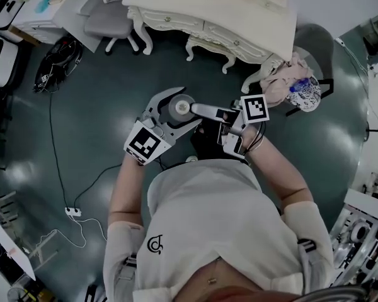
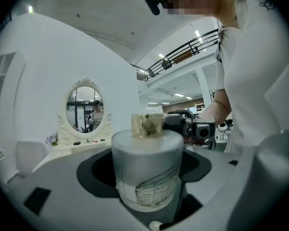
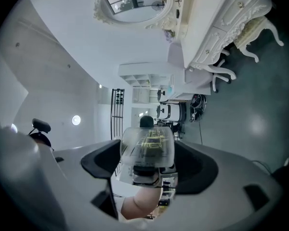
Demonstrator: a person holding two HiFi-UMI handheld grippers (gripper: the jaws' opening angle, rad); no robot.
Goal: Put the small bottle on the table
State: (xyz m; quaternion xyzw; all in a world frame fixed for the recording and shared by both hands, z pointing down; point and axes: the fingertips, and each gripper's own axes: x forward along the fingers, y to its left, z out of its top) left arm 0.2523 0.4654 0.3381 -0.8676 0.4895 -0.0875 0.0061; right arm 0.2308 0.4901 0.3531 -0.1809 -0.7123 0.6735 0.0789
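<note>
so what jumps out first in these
Both grippers are loaded, close together in front of the person: the left gripper clamps a frosted cylindrical bottle, the right gripper a small clear bottle with a gold tint. Past them stands an ornate white dressing table, its oval mirror clear in the left gripper view.

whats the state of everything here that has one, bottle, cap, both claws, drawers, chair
bottle: upright, in the air, not on the table
clear cap: on top of the bottle
left claw: shut on the bottle's body
right claw: shut on the clear cap
drawers: shut
office chair: empty
</note>
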